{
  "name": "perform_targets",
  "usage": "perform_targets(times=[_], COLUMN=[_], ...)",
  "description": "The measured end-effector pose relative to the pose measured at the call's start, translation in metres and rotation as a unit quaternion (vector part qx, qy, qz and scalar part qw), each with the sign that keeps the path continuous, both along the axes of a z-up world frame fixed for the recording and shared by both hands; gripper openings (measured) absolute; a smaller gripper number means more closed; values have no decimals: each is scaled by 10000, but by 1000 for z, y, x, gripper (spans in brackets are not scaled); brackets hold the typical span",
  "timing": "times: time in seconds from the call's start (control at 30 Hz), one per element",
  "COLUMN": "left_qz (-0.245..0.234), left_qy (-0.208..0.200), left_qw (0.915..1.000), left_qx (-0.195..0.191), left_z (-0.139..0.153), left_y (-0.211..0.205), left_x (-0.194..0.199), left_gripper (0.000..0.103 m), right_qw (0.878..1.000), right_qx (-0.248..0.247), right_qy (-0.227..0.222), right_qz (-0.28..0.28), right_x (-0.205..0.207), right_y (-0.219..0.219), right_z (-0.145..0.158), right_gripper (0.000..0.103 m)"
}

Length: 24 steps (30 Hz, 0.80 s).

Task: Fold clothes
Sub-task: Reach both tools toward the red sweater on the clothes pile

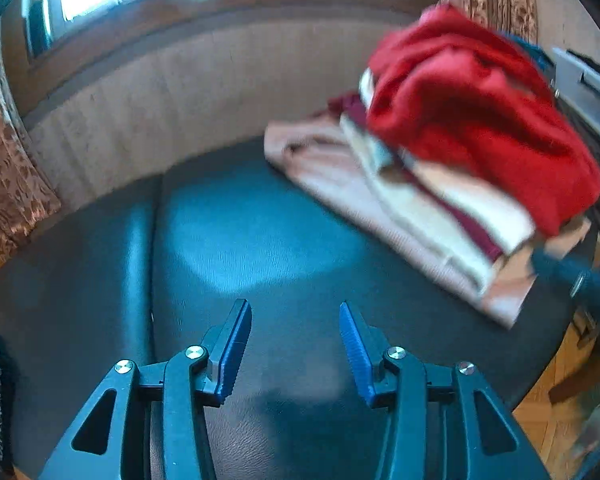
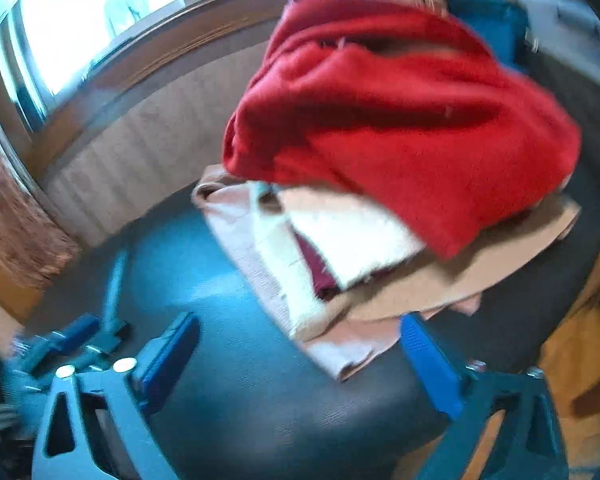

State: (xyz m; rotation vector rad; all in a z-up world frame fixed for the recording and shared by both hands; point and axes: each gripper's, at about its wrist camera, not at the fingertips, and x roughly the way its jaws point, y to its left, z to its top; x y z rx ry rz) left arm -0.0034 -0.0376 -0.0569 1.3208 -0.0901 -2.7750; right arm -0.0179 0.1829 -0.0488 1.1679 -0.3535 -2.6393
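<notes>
Right wrist view, red garment: a fuzzy, bright red garment lies crumpled on top of the pile, draped over its upper right part with one edge hanging down over the layers below.
Left wrist view, red garment: the same red piece crowns the stack at the far right of the dark surface, rumpled and not squared.
Stack beneath: a stack of folded clothes lies flat under the red one; layers show in cream-white, dark maroon, tan and pale pink, edges stepped out from one another.
Bottom layer: a pale pink ribbed piece sticks out furthest toward the window side, lying flat on the surface.
Blur: both pictures are smeared, so seams and garment types cannot be told.
Surface: a dark padded surface, leather-like, with a seam running front to back; the stack sits on its right part.
Left gripper: blue fingers spread apart, nothing between them, over bare surface, apart from the stack.
Right gripper: fingers spread wide, empty, with the near corner of the stack just ahead between them.
Beyond: a window and patterned curtains behind; wooden floor at right.
</notes>
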Motion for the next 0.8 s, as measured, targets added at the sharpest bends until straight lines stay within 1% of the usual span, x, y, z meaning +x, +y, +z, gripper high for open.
perform_targets(times=[0.03, 0.07, 0.1, 0.17, 0.23, 0.27, 0.3, 0.33, 0.37, 0.4, 0.43, 0.47, 0.5, 0.57, 0.6, 0.63, 0.67, 0.7, 0.73, 0.8], left_qz=[49, 99, 150, 247, 318, 290, 249, 207, 165, 122, 74, 33, 3, -66, -85, -103, -130, -181, -224, -259], left_qy=[-104, -194, -254, -354, -398, -317, -269, -221, -173, -137, -129, -115, -93, -49, -45, -46, -50, -40, -30, -5], left_qw=[9999, 9998, 9996, 9990, 9982, 9978, 9974, 9968, 9961, 9955, 9954, 9955, 9958, 9963, 9962, 9959, 9950, 9938, 9927, 9921], left_qx=[-1, 3, 20, 120, 308, 506, 622, 737, 852, 934, 946, 944, 912, 856, 866, 898, 989, 1098, 1183, 1228], left_z=[-8, -16, -24, -38, -51, -54, -55, -56, -57, -58, -59, -59, -60, -62, -63, -63, -63, -63, -63, -64], left_y=[-6, -11, -17, -30, -43, -50, -54, -58, -63, -66, -66, -65, -64, -61, -61, -61, -61, -63, -64, -65], left_x=[0, 0, 2, 6, 11, 14, 16, 17, 19, 21, 22, 23, 24, 26, 24, 22, 19, 19, 19, 19], left_gripper=[47, 47, 47, 46, 48, 49, 52, 53, 55, 60, 63, 63, 66, 71, 72, 75, 77, 82, 83, 84], right_qw=[9999, 9995, 9989, 9976, 9988, 9991, 9990, 9987, 9980, 9969, 9962, 9954, 9945, 9909, 9873, 9812, 9750, 9669, 9608, 9683], right_qx=[-138, -275, -435, -658, -443, -316, -180, -50, 81, 211, 225, 129, 28, -24, 79, 310, 678, 1050, 1522, 1706], right_qy=[-58, -116, -160, -132, 77, 203, 348, 483, 617, 750, 844, 944, 1044, 1315, 1535, 1838, 2059, 2273, 2285, 1820], right_qz=[22, 44, 89, 191, 208, 209, 205, 165, 123, 80, -1, -52, -101, -295, -397, -493, -495, -493, -377, -119], right_x=[-3, -6, -11, -23, -35, -42, -51, -62, -72, -83, -96, -108, -120, -140, -145, -151, -159, -167, -183, -201], right_y=[3, 6, 9, 13, 13, 12, 11, 11, 10, 9, 10, 11, 13, 14, 14, 12, 6, 1, -7, -5], right_z=[-1, -2, -3, 1, 13, 21, 30, 39, 48, 56, 64, 73, 82, 104, 116, 130, 140, 149, 154, 147], right_gripper=[71, 61, 55, 47, 47, 48, 48, 48, 53, 67, 75, 81, 81, 81, 87, 95, 103, 103, 103, 103])
